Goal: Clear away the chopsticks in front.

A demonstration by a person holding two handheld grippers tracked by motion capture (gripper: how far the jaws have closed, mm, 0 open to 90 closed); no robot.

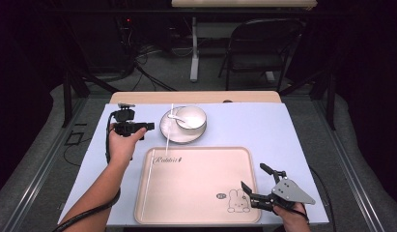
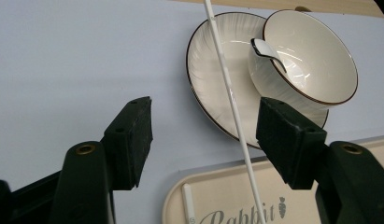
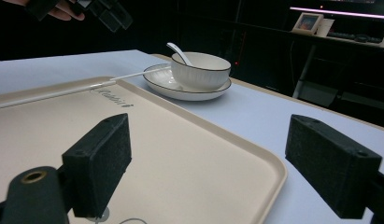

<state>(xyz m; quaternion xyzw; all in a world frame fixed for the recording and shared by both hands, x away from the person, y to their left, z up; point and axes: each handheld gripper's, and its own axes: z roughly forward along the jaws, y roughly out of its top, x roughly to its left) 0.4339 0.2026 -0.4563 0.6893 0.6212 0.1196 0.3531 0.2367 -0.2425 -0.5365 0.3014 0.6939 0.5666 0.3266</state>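
While both grippers' jaws stand spread and empty, the left gripper [image 1: 147, 126] hovers left of centre beside the stacked plate [image 1: 168, 130], bowl [image 1: 192, 116] and spoon [image 1: 177, 117]; the tray [image 1: 196, 186] awaits loading, apparently.

High view overhead, both claw views close, sharing bowl [image 1: 190, 117], tray [image 1: 196, 212].

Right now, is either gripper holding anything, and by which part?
Nothing is held. The left gripper and right gripper both stand open, empty.

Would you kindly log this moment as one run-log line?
left gripper: open, beside plate | right gripper: open, over tray corner | bowl: on plate, spoon inside
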